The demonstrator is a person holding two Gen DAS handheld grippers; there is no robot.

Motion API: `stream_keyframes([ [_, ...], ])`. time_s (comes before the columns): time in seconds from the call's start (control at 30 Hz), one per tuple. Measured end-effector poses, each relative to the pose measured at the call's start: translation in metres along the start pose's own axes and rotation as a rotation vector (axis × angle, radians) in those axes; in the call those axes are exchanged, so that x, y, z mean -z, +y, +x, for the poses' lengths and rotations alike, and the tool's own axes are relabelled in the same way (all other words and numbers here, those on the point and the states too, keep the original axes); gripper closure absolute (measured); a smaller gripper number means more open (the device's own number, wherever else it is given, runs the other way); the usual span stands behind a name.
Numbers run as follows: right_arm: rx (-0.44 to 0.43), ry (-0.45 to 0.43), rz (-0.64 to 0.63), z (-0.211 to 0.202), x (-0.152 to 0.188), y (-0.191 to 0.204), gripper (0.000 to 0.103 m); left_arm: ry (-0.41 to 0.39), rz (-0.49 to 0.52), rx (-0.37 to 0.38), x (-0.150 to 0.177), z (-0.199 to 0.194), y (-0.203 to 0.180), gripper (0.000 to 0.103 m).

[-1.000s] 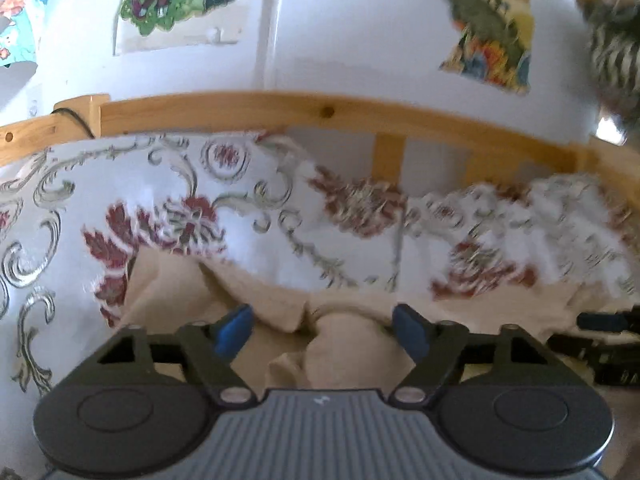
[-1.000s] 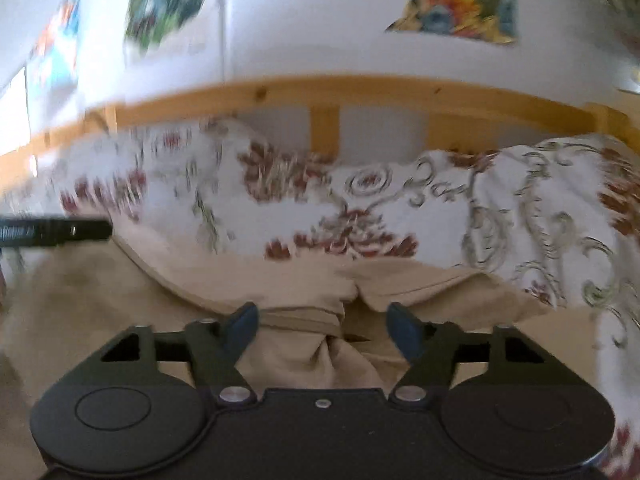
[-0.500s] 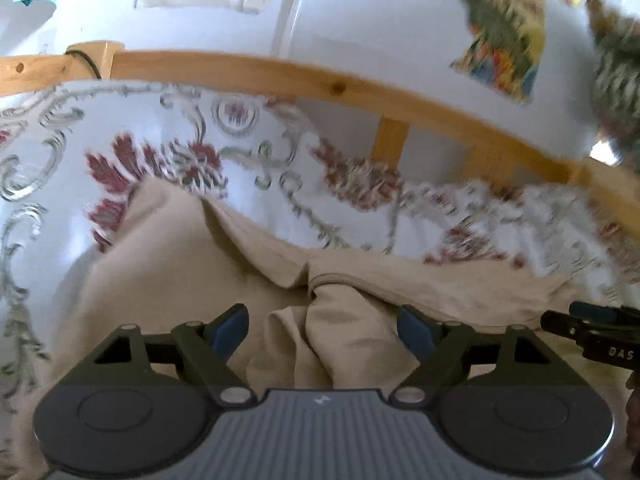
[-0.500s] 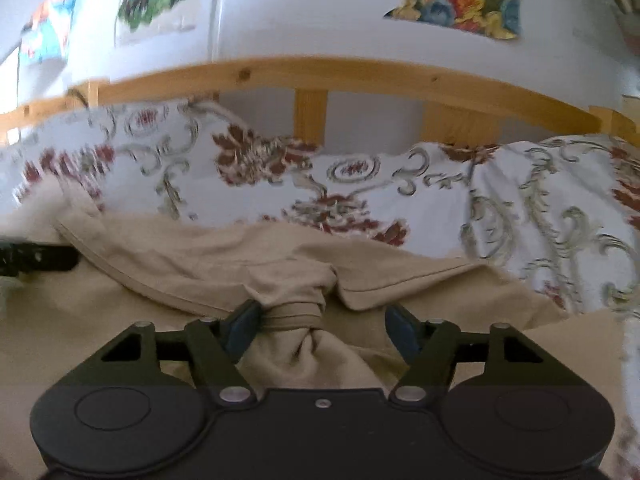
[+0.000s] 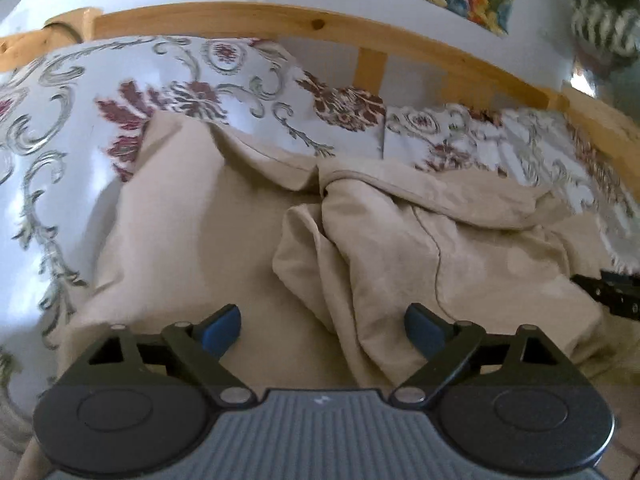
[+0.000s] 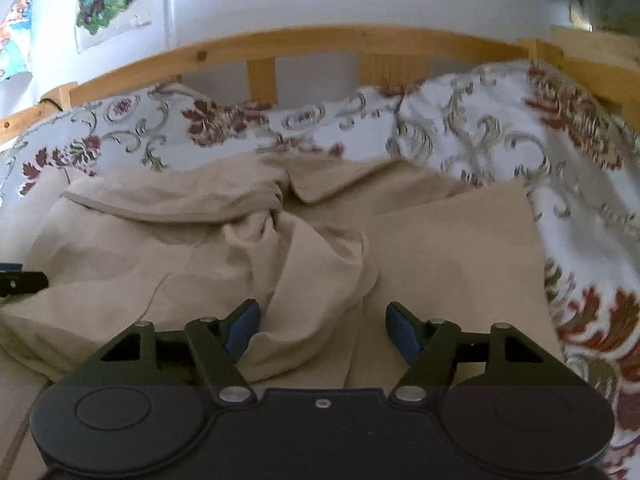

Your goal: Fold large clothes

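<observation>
Beige garment [image 5: 400, 248] now released — both hand-held grippers open, left [image 5: 320, 326] opening wider.

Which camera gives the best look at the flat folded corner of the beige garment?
The right wrist view: the beige garment shows its flat corner whole beside the floral bedspread. The left wrist view shows mostly its crumpled middle and left side.

Wooden bed rail [image 5: 256, 20] against white postered wall [image 6: 256, 4].
</observation>
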State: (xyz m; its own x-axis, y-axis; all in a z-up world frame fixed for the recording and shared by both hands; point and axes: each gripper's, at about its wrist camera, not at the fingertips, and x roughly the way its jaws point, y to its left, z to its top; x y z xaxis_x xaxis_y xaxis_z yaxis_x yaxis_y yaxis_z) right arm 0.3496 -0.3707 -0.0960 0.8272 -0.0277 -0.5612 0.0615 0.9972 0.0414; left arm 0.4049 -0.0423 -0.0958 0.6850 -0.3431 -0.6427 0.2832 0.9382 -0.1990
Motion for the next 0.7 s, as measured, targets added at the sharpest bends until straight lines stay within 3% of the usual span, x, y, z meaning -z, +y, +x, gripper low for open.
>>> stream_keyframes([
  [0.07, -0.011, -0.027, 0.016, -0.015, -0.004, -0.002, 0.029, -0.016, -0.024, 0.016, 0.001, -0.010, 0.005, 0.006],
  [0.2, -0.023, -0.004, 0.046, -0.035, -0.001, -0.007, 0.024, 0.004, 0.057, -0.086, 0.007, -0.017, 0.001, 0.005],
  [0.47, -0.063, -0.020, 0.033, -0.095, 0.016, -0.004, 0.006, -0.048, 0.108, -0.078, 0.012, -0.077, -0.011, 0.001],
  [0.7, -0.096, -0.021, 0.033, -0.172, 0.036, 0.007, 0.001, -0.059, 0.122, -0.087, 0.042, -0.136, -0.029, 0.001],
])
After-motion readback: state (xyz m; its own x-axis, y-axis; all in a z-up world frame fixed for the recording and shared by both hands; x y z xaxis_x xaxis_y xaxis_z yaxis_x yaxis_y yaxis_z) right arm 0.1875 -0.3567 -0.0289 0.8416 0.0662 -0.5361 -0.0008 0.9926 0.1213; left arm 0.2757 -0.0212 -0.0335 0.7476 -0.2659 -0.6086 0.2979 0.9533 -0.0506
